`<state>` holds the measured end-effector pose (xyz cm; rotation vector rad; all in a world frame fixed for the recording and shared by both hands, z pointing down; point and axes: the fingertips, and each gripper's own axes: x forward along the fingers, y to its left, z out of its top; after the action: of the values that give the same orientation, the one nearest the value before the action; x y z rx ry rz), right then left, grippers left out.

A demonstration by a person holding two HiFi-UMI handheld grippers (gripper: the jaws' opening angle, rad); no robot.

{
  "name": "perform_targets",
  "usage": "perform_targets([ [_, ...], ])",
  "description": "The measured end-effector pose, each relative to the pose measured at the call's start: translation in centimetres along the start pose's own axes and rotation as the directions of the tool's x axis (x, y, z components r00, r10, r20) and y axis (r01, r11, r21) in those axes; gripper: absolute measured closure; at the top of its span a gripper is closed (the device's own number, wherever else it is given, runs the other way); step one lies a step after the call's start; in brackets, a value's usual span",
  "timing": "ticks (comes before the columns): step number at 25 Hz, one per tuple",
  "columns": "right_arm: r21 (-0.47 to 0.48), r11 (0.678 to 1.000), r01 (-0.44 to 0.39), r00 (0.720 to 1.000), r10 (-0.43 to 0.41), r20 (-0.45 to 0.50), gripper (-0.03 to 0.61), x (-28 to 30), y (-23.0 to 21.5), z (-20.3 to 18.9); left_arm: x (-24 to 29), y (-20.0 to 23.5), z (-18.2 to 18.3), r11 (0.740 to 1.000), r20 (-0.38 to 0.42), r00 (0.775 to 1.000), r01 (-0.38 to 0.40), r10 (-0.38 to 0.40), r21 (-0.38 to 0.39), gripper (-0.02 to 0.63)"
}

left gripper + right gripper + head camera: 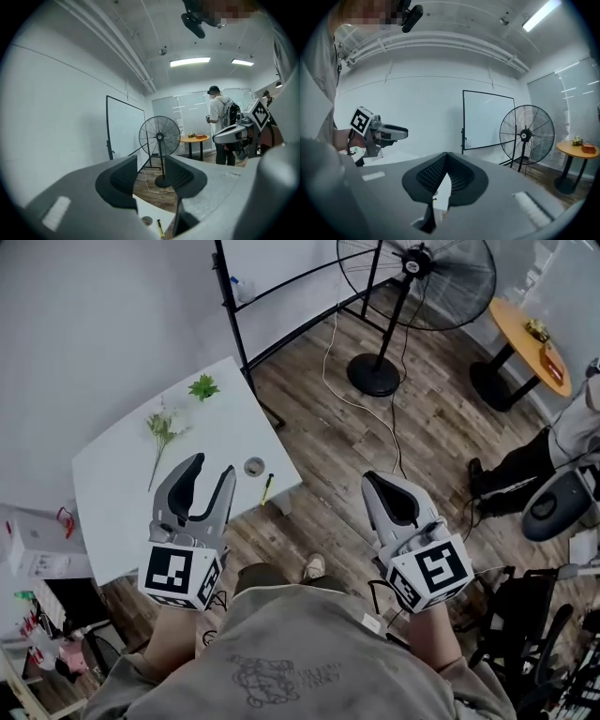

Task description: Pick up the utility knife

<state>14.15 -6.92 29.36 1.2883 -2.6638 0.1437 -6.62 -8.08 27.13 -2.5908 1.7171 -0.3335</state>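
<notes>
The utility knife, slim, yellow and black, lies near the front right corner of the white table. It also shows low between the jaws in the left gripper view, as the knife. My left gripper is held above the table's near edge, just left of the knife, open and with nothing in it. Off the table to the right, over the wooden floor, is my right gripper. Its jaws are shut tip to tip on nothing.
A small round grey piece lies beside the knife, and green plant sprigs farther back. A standing fan, a whiteboard frame, a floor cable and a round orange table stand beyond. A person sits at right.
</notes>
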Motion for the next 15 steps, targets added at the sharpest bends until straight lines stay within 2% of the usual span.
perform_targets([
  [5,0.015,0.999,-0.041,0.999,0.041,-0.011,0.551,1.4,0.1,-0.5,-0.1,0.8,-0.7,0.999,-0.024,0.999,-0.034,0.033,-0.012,0.443],
  [10,0.033,0.999,-0.039,0.999,0.040,-0.030,0.551,2.8,0.4,-0.6,0.4,1.4,-1.7,0.999,-0.051,0.999,-0.005,0.003,-0.042,0.443],
  [15,0.103,0.994,-0.032,0.998,0.036,-0.045,0.549,3.8,0.4,-1.1,0.9,2.1,-2.3,0.998,-0.064,0.998,0.016,-0.019,-0.055,0.443],
])
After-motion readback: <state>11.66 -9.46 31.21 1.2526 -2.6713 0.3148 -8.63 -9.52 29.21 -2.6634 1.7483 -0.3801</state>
